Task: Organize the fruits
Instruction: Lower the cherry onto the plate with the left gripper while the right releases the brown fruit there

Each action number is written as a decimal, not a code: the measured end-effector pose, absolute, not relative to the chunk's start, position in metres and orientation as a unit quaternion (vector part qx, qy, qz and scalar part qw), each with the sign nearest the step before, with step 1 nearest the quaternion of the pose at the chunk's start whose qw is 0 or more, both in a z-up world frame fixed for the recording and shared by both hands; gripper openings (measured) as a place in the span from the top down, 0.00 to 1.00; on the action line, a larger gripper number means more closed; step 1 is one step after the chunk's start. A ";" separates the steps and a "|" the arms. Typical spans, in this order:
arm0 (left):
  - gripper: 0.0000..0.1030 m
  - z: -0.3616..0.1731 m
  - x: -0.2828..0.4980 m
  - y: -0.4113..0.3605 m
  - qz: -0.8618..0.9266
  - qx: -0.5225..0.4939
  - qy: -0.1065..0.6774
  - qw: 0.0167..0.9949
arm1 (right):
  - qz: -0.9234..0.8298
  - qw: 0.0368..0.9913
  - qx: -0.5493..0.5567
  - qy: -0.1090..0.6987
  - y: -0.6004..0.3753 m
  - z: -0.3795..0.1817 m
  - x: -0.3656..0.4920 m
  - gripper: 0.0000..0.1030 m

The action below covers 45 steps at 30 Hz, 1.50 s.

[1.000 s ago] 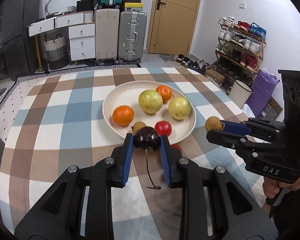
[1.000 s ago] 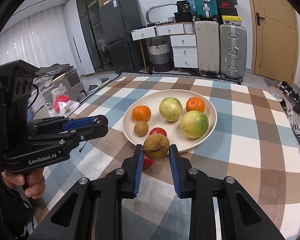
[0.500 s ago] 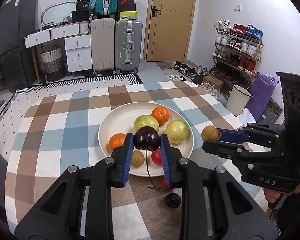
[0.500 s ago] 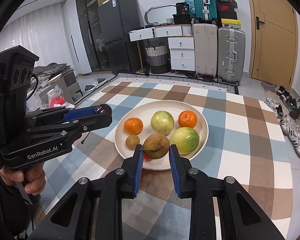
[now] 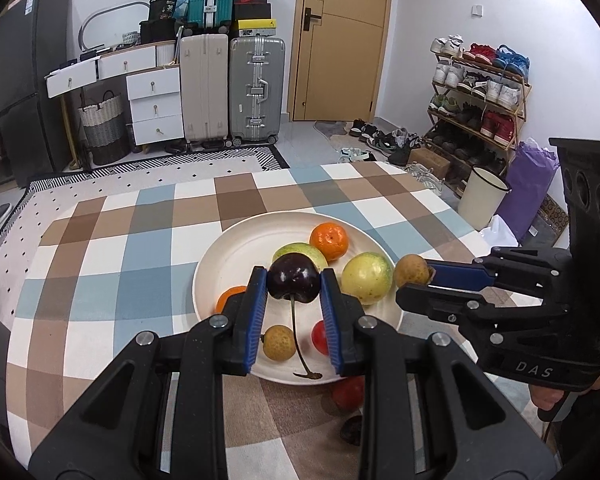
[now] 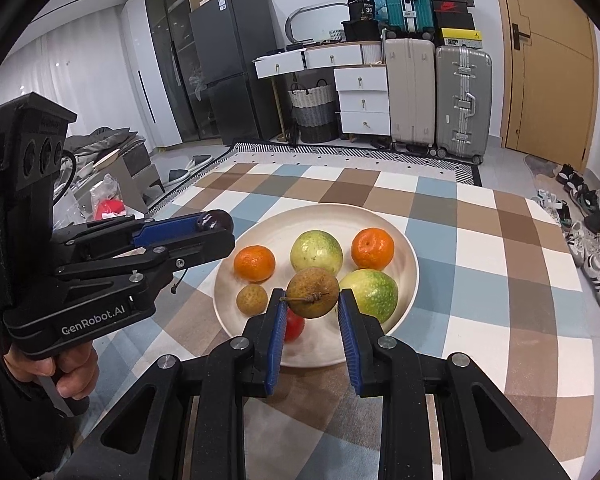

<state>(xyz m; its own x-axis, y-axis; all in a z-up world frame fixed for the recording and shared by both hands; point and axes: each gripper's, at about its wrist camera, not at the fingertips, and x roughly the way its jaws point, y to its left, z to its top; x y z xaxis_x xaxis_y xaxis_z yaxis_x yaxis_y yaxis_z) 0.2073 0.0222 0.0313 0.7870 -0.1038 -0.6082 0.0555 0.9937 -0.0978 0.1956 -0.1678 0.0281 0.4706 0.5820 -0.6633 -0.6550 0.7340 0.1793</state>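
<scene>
Left gripper (image 5: pixel 294 288), black with blue ribbed pads, is clamped on a dark glossy round cherry (image 5: pixel 293 282) whose long thin stem (image 5: pixel 298 340) hangs free between the fingers; in the left wrist view it hangs over the near part of the round cream plate (image 5: pixel 228 256) on the brown, blue and white checked tablecloth (image 5: pixel 100 264). On the plate lie two small oranges, the far one (image 5: pixel 329 241) in full view, two yellow-green round fruits, the right one (image 5: pixel 367 278) plain to see, a small tan rough-skinned longan (image 5: pixel 278 342) and a red cherry tomato (image 5: pixel 319 337). A second red round fruit (image 5: pixel 349 393) and a dark one (image 5: pixel 351 431) remain on the cloth just off the rim. Likely fault here: the smooth cherry may slip or roll off the plate on release, or its stem may catch on a pad. In the right wrist view, the right gripper (image 6: pixel 310 298) is likewise closed on a tan round longan with a short woody stalk (image 6: pixel 313 292), held above the plate's near edge, over the tomato. Dropped from this height it could knock the tomato or bounce over the low rim; the two grippers, close together, could also collide.
</scene>
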 end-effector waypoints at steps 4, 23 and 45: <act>0.77 0.021 0.220 0.023 -0.040 -0.031 0.332 0.942 | 0.360 0.853 -0.053 0.375 -0.161 0.021 0.207 0.74; 0.77 -0.012 0.253 0.026 -0.035 -0.022 0.358 0.933 | 0.363 0.850 -0.075 0.374 -0.134 0.000 0.232 0.74; 0.11 0.013 0.191 0.043 -0.009 -0.052 0.334 0.941 | 0.322 0.878 -0.048 0.352 -0.172 0.024 0.194 0.04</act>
<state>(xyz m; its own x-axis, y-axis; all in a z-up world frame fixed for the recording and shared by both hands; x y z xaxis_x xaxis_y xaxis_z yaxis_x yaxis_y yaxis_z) 0.1911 0.0428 0.0131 0.7769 -0.0514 -0.6275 -0.0180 0.9944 -0.1037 0.1939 -0.1719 0.0240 0.5458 0.5308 -0.6483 -0.5984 0.7886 0.1419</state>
